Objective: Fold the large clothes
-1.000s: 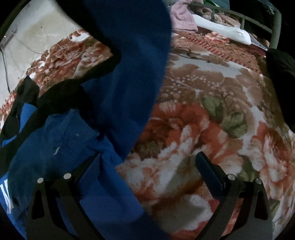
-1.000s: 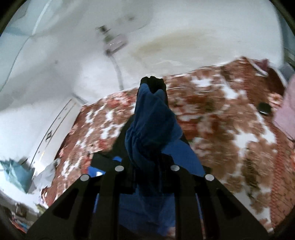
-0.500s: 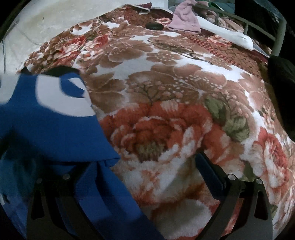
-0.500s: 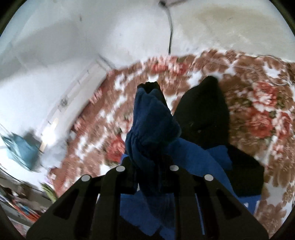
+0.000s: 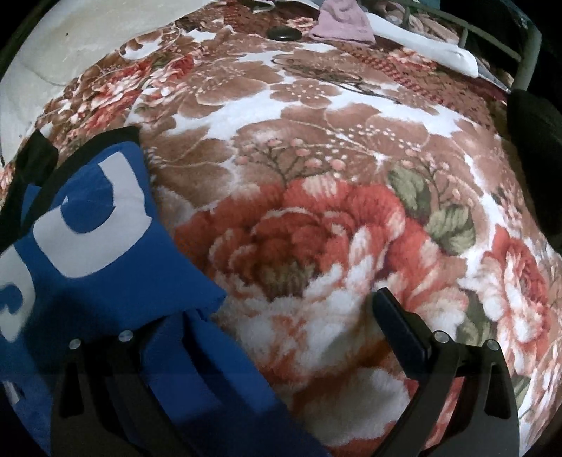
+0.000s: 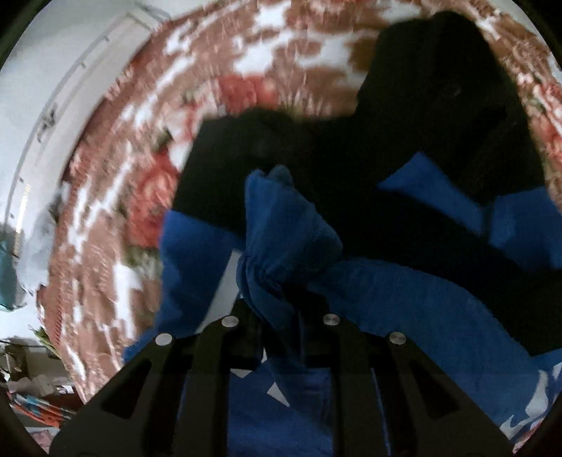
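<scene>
Blue garment (image 5: 87,267) is lying on the floral blanket (image 5: 316,197), at its left side; bare blanket is stretching right of the garment's edge. Left gripper (image 5: 281,316) is sitting wide apart, one finger under blue cloth. Right gripper (image 6: 277,316) is pinching a bunched fold of the garment (image 6: 281,232). No containers showing.

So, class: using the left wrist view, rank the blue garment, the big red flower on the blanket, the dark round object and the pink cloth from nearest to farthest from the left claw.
1. blue garment, at the claw's left
2. red flower, centre
3. dark round object, far top
4. pink cloth, top right; too close to call against 3
</scene>
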A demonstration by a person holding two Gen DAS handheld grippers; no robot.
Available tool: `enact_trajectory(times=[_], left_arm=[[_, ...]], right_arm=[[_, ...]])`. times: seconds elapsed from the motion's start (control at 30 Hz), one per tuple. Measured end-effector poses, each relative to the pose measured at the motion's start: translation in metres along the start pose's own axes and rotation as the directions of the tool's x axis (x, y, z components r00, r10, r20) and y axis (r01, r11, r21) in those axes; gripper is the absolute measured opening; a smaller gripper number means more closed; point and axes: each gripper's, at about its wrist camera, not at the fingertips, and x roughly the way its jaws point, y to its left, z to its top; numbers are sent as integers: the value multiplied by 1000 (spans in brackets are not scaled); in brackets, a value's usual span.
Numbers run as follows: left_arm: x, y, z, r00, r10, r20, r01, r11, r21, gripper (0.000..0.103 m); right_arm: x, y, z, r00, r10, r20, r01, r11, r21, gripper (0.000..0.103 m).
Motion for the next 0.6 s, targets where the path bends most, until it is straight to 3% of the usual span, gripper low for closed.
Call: enact_trajectory(times=[0.13,0.2,0.23,0.27,0.33,0.47,0.6], left_arm=[[-7,4,-6,999,-33,-9,33,999,29,98],[-12,7,-11,999,-53,-8,53,998,40,98],[-17,10,-17,998,-69,-8,69,997,35,98],[-22,12,-21,996,-84,-7,84,996,25,98],[-33,13,-29,995,-101,-3,101,995,6,98],[-70,18,-51,993,-119,15,119,993,-8,98],[-107,51,-81,996,-83,43,86,995,-56,98]], right_arm=[[29,11,-13,994,-20,-109,15,999,-43,22],[32,17,-20,985,41,-166,-49,998,-43,49],[30,21,-23,978,87,-191,-97,995,-40,69],[28,26,-25,970,119,-212,-132,990,-44,79],[13,39,-29,959,164,-232,-186,980,-76,84],[-43,46,-20,978,149,-145,-170,975,-142,87],[-115,15,1,998,12,56,0,978,-208,95]])
